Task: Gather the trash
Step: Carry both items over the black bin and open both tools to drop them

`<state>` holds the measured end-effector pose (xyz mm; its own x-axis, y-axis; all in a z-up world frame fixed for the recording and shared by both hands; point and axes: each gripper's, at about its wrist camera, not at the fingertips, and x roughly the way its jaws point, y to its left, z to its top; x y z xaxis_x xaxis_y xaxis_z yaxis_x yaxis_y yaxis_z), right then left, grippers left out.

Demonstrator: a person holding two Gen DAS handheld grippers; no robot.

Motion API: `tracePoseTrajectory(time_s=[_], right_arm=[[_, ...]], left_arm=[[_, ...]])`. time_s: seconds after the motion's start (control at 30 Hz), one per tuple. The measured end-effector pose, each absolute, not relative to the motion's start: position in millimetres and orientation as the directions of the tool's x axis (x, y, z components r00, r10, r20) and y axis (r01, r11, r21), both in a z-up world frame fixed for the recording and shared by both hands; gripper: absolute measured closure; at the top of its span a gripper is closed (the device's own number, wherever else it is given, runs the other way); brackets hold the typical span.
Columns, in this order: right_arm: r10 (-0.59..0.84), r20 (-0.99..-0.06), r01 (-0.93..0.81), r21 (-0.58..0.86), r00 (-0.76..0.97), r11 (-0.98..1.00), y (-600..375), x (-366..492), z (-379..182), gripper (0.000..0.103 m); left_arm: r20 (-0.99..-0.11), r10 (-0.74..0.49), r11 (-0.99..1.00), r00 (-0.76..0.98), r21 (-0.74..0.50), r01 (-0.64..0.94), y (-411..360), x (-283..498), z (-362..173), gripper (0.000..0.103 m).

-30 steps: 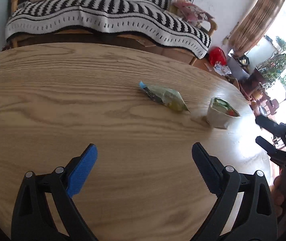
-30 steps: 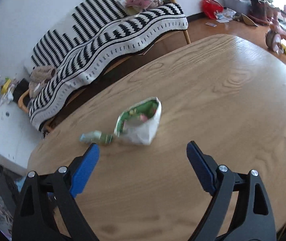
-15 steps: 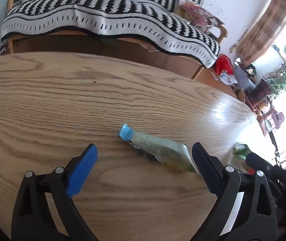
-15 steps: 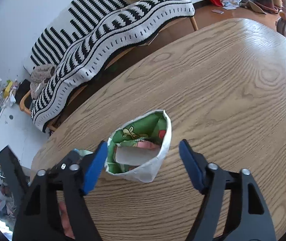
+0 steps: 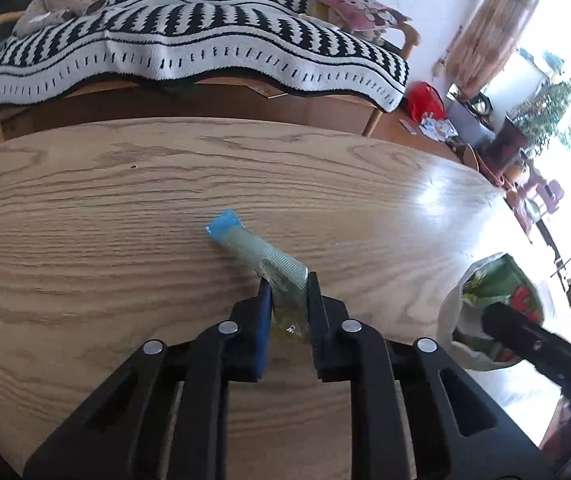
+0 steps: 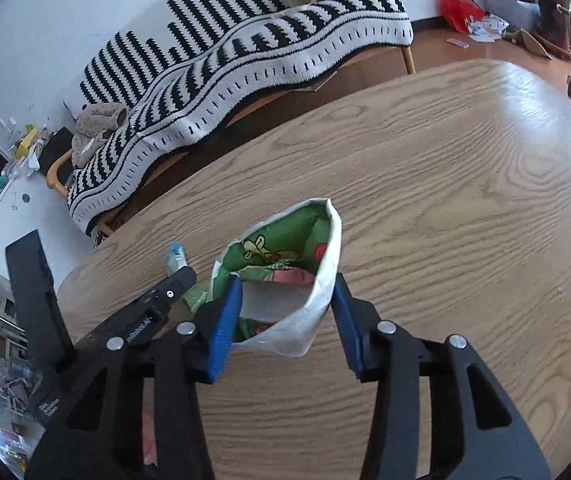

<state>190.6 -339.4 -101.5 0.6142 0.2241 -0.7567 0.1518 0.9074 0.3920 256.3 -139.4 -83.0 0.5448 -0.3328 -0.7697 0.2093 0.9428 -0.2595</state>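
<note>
A clear greenish wrapper (image 5: pixel 257 250) with a blue end lies on the wooden table (image 5: pixel 85 240). My left gripper (image 5: pixel 288 286) is closing, and its pads pinch the wrapper's near end. To its right stands a small bag (image 5: pixel 485 280), white outside and green-printed inside. In the right wrist view the bag (image 6: pixel 309 312) sits between the closing jaws of my right gripper (image 6: pixel 285 296), both pads against its sides. The left gripper (image 6: pixel 165 292) reaches in just left of the bag, with the wrapper's blue tip (image 6: pixel 175 252) beyond it.
Behind the table's far edge stands a sofa under a black-and-white striped blanket (image 5: pixel 189 52). A red bag (image 5: pixel 425 100) and scattered clutter lie on the floor to the right. Bare tabletop (image 6: pixel 465 200) stretches right of the bag.
My left gripper moved up to the wrapper and closed on its near end. The right gripper came forward around the bag and its jaws narrowed onto the sides.
</note>
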Motion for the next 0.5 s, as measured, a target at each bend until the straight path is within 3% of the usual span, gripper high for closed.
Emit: tracePoseTrajectory(time_s=[0.2, 0.5], right_arm=[[0.197, -0.738, 0.113, 0.348, 0.646, 0.931, -345.2, 143.8, -69.1, 0.058], [0.101, -0.662, 0.175, 0.336, 0.743, 0.925, -413.2, 6.5, 1.0, 0.058]], left_arm=[[-0.763, -0.331, 0.940, 0.555, -0.213, 0.268, -143.2, 226.3, -52.3, 0.090], [-0.744, -0.401, 0.883, 0.534, -0.157, 0.443, -179.4, 107.3, 9.8, 0.090]])
